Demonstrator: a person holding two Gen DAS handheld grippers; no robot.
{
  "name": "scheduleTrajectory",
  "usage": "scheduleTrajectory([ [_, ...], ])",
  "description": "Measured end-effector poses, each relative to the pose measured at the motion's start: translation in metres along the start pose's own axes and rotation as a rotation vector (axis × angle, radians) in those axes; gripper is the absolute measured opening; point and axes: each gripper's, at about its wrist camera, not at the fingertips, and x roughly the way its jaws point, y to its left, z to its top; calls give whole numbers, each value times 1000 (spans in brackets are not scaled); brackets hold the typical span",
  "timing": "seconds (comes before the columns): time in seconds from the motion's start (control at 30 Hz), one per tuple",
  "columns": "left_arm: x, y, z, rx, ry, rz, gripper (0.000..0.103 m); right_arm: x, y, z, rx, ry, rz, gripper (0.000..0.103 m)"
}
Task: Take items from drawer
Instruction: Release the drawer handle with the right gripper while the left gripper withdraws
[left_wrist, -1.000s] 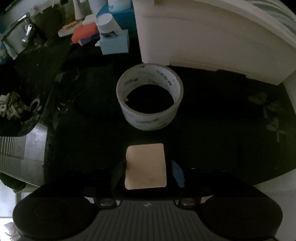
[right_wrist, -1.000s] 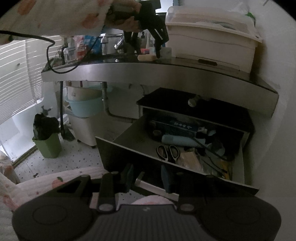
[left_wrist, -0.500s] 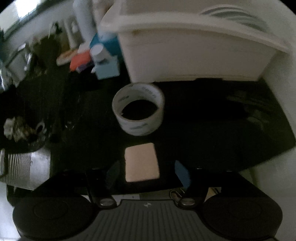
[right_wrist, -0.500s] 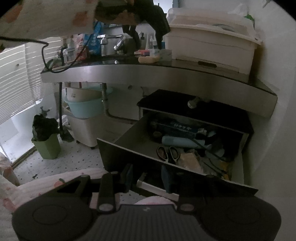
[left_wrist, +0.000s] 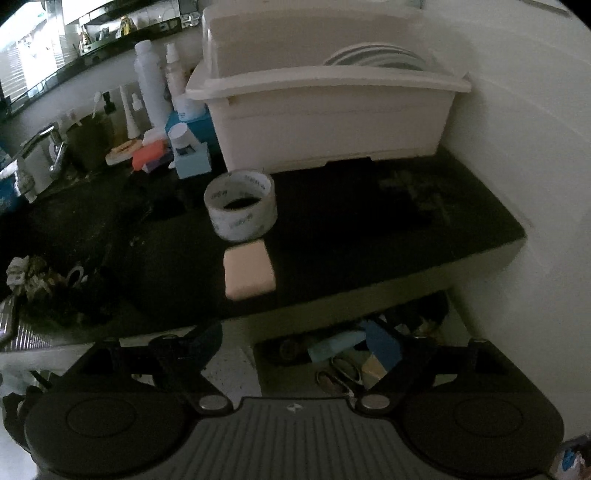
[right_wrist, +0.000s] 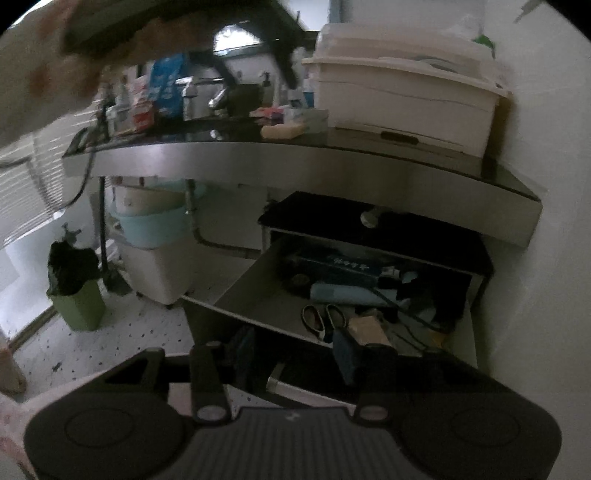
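1. This is a home kitchen: a black counter (left_wrist: 369, 229) runs beside a white wall.
2. A white dish rack (left_wrist: 332, 110) with a lid holds plates (left_wrist: 373, 59).
3. A tap (right_wrist: 218, 96) stands among bottles (left_wrist: 149, 81) by the sink.
4. Under the counter hang a drain pipe (right_wrist: 207, 236) and an open drawer (right_wrist: 266, 295) of odds and ends.
5. A green bin (right_wrist: 79, 302) stands on the speckled floor (right_wrist: 122, 339).

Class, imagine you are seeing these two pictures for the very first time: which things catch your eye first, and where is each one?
The open drawer under the counter, crammed with clutter including scissors, draws the eye first. On the dark counter a roll of tape stands just behind a pale beige block, with a big white dish-rack box against the wall. Both the left gripper and right gripper are open and empty.
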Motion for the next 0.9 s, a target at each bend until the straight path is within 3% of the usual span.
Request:
scheduleTrajectory([
  [0.23, -10, 18, -63, -36, -27, 31, 86, 15, -4, -1, 67, -10, -97, 55],
  [0.4, -20, 25, -111, -79, -88, 24, 93, 30, -2, -5, 100, -22, -163, 62],
  [0.47, -20, 27, -128, -101, -88, 15, 93, 38, -1, -8, 114, -16, -179, 75],
  [0.7, -30, 36, -182, -183, -188, 74, 95, 82, 1, -18, 182, 62, -196, 76],
  [0.9, -31, 51, -216, -301, -190, 64, 95, 117, -4, -28, 270, 139, -198, 76],
])
